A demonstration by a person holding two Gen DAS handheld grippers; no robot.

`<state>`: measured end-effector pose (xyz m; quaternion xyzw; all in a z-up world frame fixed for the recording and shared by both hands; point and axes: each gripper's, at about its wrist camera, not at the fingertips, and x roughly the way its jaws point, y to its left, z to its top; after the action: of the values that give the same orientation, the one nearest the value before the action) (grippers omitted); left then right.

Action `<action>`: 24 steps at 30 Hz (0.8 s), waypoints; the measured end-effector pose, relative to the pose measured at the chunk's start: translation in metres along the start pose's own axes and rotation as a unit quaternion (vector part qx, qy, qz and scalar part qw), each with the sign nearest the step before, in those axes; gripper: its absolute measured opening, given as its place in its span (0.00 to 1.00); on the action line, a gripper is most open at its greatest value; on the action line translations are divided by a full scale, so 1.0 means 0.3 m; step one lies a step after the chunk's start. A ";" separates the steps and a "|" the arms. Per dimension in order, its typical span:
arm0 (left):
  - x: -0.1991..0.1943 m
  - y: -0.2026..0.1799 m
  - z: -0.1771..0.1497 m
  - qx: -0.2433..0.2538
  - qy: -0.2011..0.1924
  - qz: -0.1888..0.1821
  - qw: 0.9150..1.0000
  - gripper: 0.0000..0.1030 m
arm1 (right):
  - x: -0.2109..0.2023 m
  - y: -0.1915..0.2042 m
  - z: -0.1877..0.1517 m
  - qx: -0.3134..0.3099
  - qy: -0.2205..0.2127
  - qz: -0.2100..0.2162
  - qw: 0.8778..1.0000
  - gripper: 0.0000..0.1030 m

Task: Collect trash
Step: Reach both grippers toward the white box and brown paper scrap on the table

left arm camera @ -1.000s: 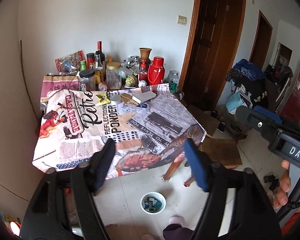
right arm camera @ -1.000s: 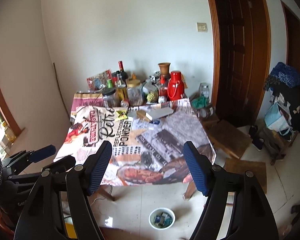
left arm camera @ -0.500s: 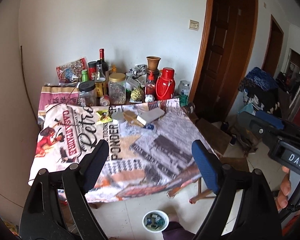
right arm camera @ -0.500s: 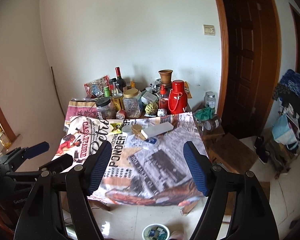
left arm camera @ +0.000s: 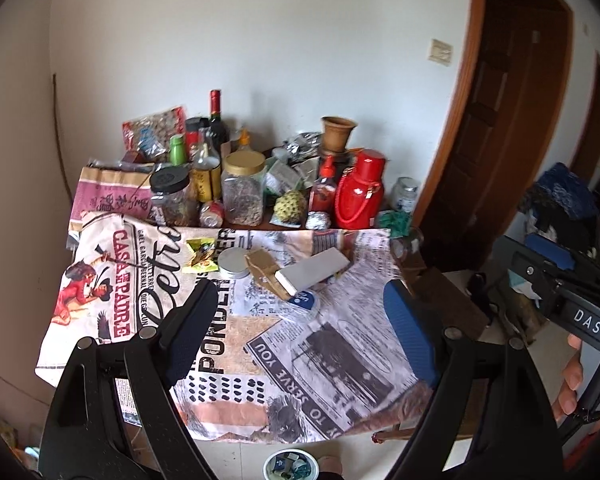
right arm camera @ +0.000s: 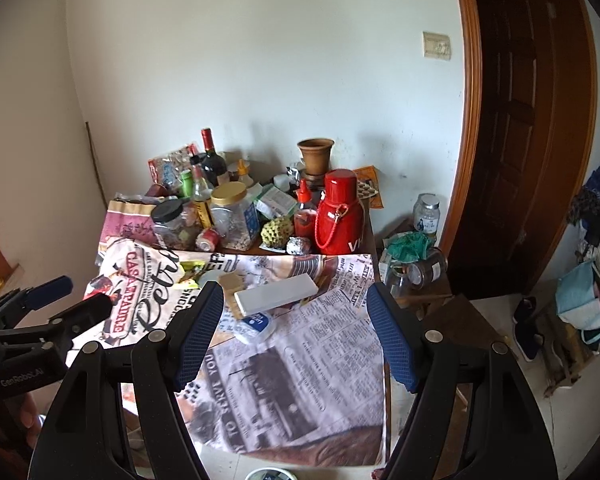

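A table with a printed newspaper-style cloth [left arm camera: 332,364] [right arm camera: 300,364] carries loose trash at its middle: a yellow-green wrapper [left arm camera: 199,255] [right arm camera: 190,271], a brown paper piece [left arm camera: 262,266] [right arm camera: 233,283], a white flat box [left arm camera: 314,271] [right arm camera: 278,294], a clear plastic pack with a blue label [left arm camera: 302,303] [right arm camera: 255,325] and a round metal lid [left arm camera: 233,262]. My left gripper [left arm camera: 300,332] is open and empty, above the near part of the table. My right gripper [right arm camera: 294,332] is open and empty, also short of the trash. A white bowl with scraps [left arm camera: 291,465] stands on the floor below.
Jars, bottles, a red thermos [left arm camera: 360,194] [right arm camera: 339,212] and a clay pot [right arm camera: 316,156] crowd the table's back by the wall. A stool with jars and a green bag [right arm camera: 412,252] stands right of the table. A brown door [right arm camera: 528,120] and piled clothes are at right.
Both grippers have moved forward and up toward the table; the table and trash appear larger and the floor bowl has slid to the bottom edge. Both stay open.
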<state>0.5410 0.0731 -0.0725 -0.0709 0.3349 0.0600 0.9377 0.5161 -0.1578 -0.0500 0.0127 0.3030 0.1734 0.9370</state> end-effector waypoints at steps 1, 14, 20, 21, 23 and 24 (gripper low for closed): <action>0.022 0.007 0.006 -0.004 0.007 0.004 1.000 0.82 | 0.022 -0.009 0.007 0.002 0.006 0.001 1.000 0.69; 0.329 0.206 0.123 0.003 0.056 -0.006 0.998 0.82 | 0.345 0.034 0.032 0.055 0.085 -0.010 0.995 0.69; 0.499 0.344 0.199 0.004 0.084 -0.031 0.996 0.82 | 0.577 0.088 0.008 0.116 0.151 -0.006 0.982 0.69; 0.531 0.369 0.205 0.001 0.089 -0.031 0.996 0.82 | 0.634 0.096 -0.003 0.126 0.169 0.004 0.977 0.69; 0.602 0.414 0.203 -0.007 0.103 -0.031 0.994 0.82 | 0.714 0.098 -0.024 0.150 0.187 0.010 0.971 0.69; 0.633 0.433 0.199 -0.009 0.112 -0.031 0.993 0.82 | 0.754 0.100 -0.035 0.161 0.193 0.010 0.968 0.69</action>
<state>0.7030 0.2235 -0.1599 -0.0964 0.4344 0.0255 0.8952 0.6717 -0.0553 -0.1822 0.1330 0.5023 0.1309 0.8443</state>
